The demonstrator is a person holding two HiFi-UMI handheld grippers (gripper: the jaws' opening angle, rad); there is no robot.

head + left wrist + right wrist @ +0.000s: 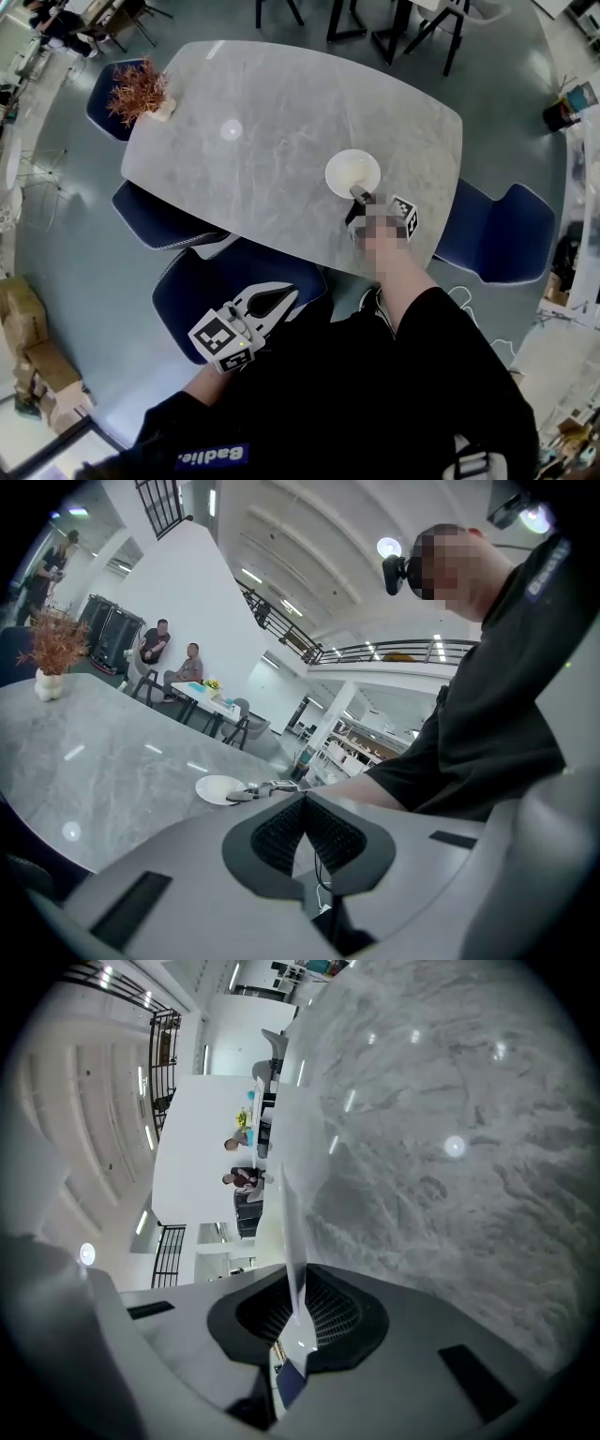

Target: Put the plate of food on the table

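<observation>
A white plate (352, 172) lies flat on the grey marble table (281, 112) near its right front edge; no food shows on it. My right gripper (358, 194) is shut on the plate's near rim. In the right gripper view that rim (292, 1222) runs edge-on between the dark pads (328, 1312). The left gripper view shows the same plate (217, 788) on the table (94, 752). My left gripper (286, 295) hangs low by the person's lap, off the table, over a blue chair. Its jaws (302, 803) are shut with nothing between them.
A dried reddish plant in a white pot (141, 92) stands at the table's far left corner. Blue chairs sit at the right (497, 234) and front left (202, 291). Cardboard boxes (28, 347) lie on the floor at left. People sit at a distant table (178, 667).
</observation>
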